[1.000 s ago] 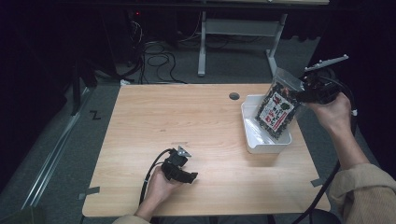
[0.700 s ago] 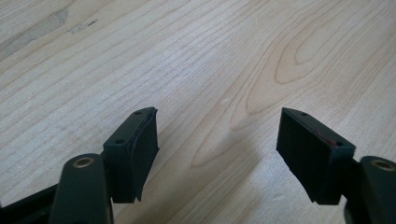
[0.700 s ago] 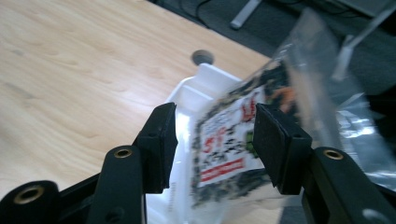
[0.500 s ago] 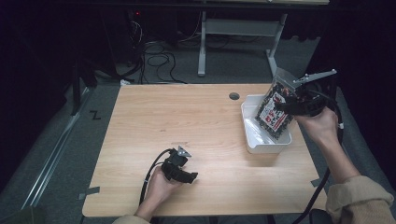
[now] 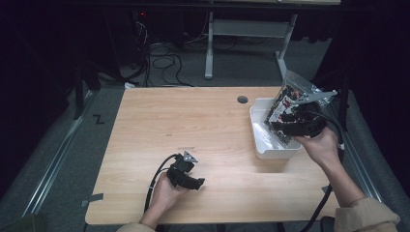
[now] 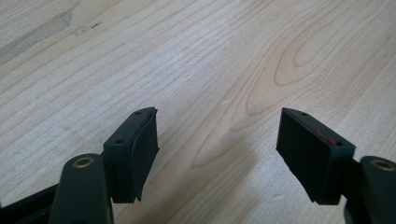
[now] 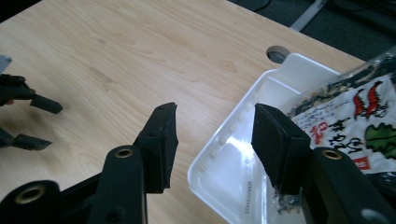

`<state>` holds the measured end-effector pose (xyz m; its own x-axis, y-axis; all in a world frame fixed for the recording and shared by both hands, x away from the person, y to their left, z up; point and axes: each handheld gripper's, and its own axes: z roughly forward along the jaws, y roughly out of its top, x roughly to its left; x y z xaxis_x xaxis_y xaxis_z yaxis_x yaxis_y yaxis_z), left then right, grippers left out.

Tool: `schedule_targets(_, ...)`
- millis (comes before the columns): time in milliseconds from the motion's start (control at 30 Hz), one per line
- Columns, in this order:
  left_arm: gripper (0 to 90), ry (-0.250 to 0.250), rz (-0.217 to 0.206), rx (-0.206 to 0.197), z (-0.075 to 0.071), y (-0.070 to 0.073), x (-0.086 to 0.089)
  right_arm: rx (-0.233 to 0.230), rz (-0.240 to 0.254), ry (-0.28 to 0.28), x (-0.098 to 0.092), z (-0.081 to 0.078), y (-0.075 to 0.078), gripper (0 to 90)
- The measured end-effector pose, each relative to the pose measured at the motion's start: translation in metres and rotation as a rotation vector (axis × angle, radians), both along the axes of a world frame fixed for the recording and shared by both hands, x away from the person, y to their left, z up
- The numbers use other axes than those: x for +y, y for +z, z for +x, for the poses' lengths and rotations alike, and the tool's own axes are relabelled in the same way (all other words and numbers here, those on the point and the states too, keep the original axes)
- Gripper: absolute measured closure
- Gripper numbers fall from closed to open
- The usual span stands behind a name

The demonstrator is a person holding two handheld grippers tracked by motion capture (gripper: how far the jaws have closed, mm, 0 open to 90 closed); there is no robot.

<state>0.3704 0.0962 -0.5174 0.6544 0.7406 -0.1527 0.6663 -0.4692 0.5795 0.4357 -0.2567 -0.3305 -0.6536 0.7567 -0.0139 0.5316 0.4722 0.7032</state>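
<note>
Right gripper (image 7: pixel 212 140) is over the near-left corner of the white tray (image 7: pixel 289 74), jaws apart with nothing pinched — the tray rim and a strip of bare table (image 7: pixel 93 51) show in the gap between the pads. Its jaws have just been closing, nothing between them. The snack bag (image 7: pixel 359 121), printed foil with red and green marks, sits just right of the right finger (image 7: pixel 275 144), leaning in the tray; whether the finger's outer side touches the bag I cannot tell. In the high view the bag (image 5: pixel 285 99) stands tilted above the tray (image 5: pixel 261 145), right at the right gripper (image 5: pixel 295 123).

Left gripper (image 6: pixel 217 149) rests low over bare wood, jaws parted, empty — only table grain between the fingers. In the high view the left gripper (image 5: pixel 188 176) lies near the front edge, well apart from tray and bag.
</note>
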Motion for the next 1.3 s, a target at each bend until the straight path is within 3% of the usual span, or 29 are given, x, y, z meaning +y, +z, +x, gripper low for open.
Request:
schedule_targets(167, 29.8, -0.002, 0.002, -0.001, 0.000, 0.001, 0.001, -0.006, 0.022, 0.033, 0.004, -0.009, -0.002, 51.0)
schedule_targets(600, 29.8, 0.001, -0.003, -0.006, -0.001, 0.002, 0.001, 0.010, 0.047, 0.052, 0.010, -0.026, -0.015, 51.0)
schedule_targets(1300, 30.1, 0.008, -0.014, -0.012, -0.002, 0.004, 0.003, 0.060, 0.089, 0.087, 0.009, -0.052, -0.076, 50.9)
